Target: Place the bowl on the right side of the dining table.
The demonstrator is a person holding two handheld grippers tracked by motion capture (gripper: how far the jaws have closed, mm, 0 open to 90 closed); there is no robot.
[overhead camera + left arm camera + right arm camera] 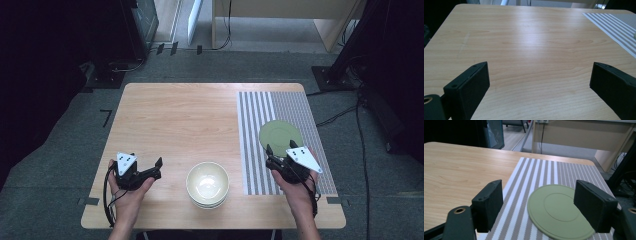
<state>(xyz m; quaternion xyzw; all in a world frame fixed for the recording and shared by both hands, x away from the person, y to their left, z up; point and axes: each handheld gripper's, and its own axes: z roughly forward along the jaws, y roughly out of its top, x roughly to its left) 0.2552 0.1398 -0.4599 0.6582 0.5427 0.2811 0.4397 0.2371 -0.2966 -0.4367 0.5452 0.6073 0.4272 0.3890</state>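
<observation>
Two grippers were in my hands at that moment, and neither held anything: the left gripper [148, 170] hung over bare wood with its jaws spread wide and nothing between them, while the right gripper [281, 148] had its jaws parted above the near edge of the green plate [280, 134], not touching it as far as I could judge. That plate lay flat on the striped placemat [252, 150] at the right side of the table [180, 115], and the stack of white bowls [207, 184] stood between my hands near the front edge, apart from both. My worry was the plate's thin, low rim: coming in too flat, my jaws might have slid over it or pinched the mat along with it, dragging the cloth and shifting the plate. Gripping only its near lip could have let it tip and slip out once lifted. Swinging my left hand inward carelessly might have knocked the bowls, which sat close to the table's edge and looked easy to topple as a stack.
</observation>
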